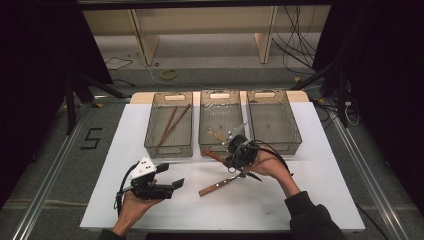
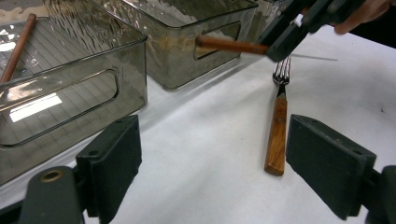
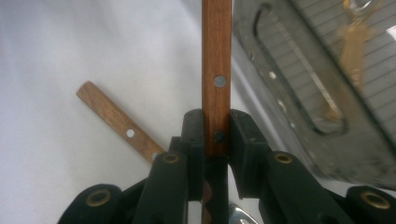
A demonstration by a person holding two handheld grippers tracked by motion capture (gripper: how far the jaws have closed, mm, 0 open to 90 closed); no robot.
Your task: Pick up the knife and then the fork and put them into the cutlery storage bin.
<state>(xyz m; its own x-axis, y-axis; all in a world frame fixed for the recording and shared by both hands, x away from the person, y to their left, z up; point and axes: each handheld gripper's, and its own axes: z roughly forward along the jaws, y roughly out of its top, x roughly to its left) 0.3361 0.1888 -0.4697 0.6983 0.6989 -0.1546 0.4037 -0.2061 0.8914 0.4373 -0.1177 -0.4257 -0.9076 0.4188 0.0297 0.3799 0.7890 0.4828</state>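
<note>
My right gripper (image 1: 239, 152) is shut on the brown wooden handle of a knife (image 1: 213, 155), held just above the table in front of the middle bin (image 1: 220, 95). In the right gripper view the knife handle (image 3: 216, 70) stands clamped between the pads of my right gripper (image 3: 216, 135). A wooden-handled fork (image 1: 216, 188) lies flat on the white table, just below the held knife. In the left gripper view the fork (image 2: 277, 135) lies ahead, tines pointing away. My left gripper (image 1: 171, 176) hovers open and empty at the front left; its jaws stand wide apart.
Three clear grey bins stand side by side at the back of the white table (image 1: 150, 210). The left bin (image 1: 168, 149) holds two chopsticks (image 1: 172, 124), the middle one holds small cutlery, and the right bin (image 1: 274, 95) looks bare. Black stands flank the table.
</note>
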